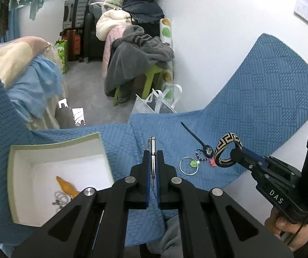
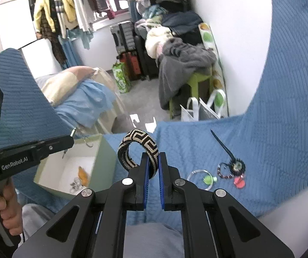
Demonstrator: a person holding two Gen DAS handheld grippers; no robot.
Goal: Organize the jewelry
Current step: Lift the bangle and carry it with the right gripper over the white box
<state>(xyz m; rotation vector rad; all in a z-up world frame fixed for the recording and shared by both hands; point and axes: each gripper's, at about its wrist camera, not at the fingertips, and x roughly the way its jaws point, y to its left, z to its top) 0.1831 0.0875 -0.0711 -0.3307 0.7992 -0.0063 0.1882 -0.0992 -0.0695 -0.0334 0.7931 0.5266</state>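
Jewelry split three ways: silver pendant [image 1: 152, 161] pinched lengthwise in the left tongs [image 1: 153, 157], just right of the open box [image 1: 20, 150]; woven bangle [image 2: 139, 150] clamped upright in the right tongs [image 2: 153, 161]. Lying to the right on the blue quilt [image 1: 261, 86]: hoop with green charm [image 1: 189, 165], beaded bracelet [image 1: 204, 152], dark hair stick [image 1: 191, 134]. Inside the box: orange piece [image 1: 66, 186], silver chain [image 1: 60, 197].

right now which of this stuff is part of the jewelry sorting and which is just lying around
Part of the job:
- left gripper, shut on a silver pendant
- right gripper, shut on a woven bangle
- open box holding a chain
- thin hoop, beaded bracelet and hair stick on the blue quilt

Lying about:
- grey clothes
- suitcases
- white tote bag
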